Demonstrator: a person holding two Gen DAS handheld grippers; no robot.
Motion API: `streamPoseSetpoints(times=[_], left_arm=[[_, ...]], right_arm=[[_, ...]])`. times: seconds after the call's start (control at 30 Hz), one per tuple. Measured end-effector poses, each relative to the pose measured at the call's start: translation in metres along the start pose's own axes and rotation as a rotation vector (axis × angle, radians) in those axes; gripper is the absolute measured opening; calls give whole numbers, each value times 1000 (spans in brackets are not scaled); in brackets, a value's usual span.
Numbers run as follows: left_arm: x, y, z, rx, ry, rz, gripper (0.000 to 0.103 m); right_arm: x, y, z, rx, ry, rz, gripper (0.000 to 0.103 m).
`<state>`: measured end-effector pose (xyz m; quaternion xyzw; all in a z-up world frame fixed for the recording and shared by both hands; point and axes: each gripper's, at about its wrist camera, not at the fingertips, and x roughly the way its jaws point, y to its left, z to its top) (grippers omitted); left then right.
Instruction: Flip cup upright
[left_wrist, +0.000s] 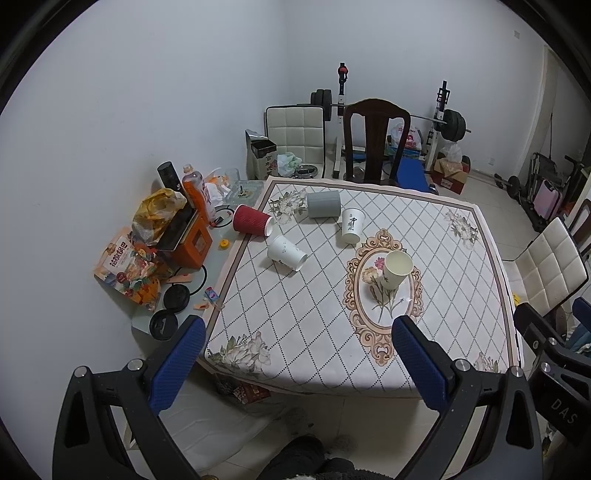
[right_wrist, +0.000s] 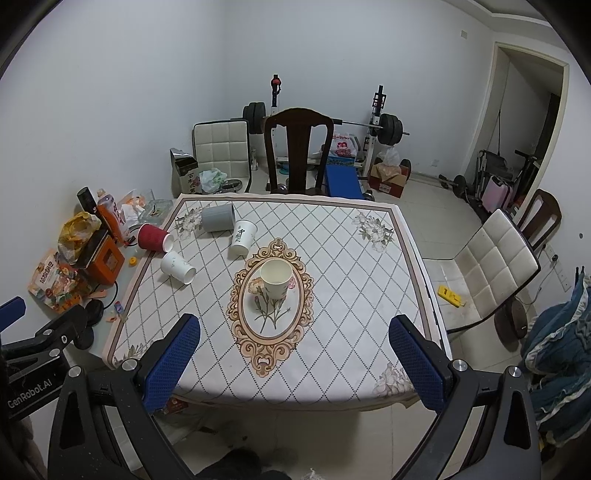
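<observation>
Both jaws stand wide apart and hold nothing: my left gripper (left_wrist: 299, 360) and my right gripper (right_wrist: 295, 358) hang short of the table's near edge, well apart from every cup, a spot that keeps the whole table (right_wrist: 369, 332) in sight before I pick a target. Nearest me, a cream cup (right_wrist: 276, 277) stands mouth-up on the oval flower medallion at the cloth's centre, so I judge it done or never tipped. Beyond it, toward the far left corner, four cups cluster: a white cup (right_wrist: 178, 267) lies on its side, mouth toward me; a red ribbed cup (right_wrist: 155, 237) lies at the cloth's left edge; a lettered white cup (right_wrist: 242, 236) leans or lies, I cannot tell which; a grey cup (right_wrist: 218, 218) lies farthest back. Snack boxes (right_wrist: 55, 280) and bottles (right_wrist: 110, 214) crowd the left margin beside them, so reaching the red cup looks tight.
</observation>
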<state>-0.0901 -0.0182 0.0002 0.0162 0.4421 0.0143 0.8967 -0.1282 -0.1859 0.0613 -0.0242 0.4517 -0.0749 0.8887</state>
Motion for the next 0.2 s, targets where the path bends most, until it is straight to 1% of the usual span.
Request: streamPoseSetpoints(times=[0.2], left_arm=[[1, 1, 2, -3, -1, 4, 103]], right_arm=[[1, 0, 2, -1, 0, 1, 103]])
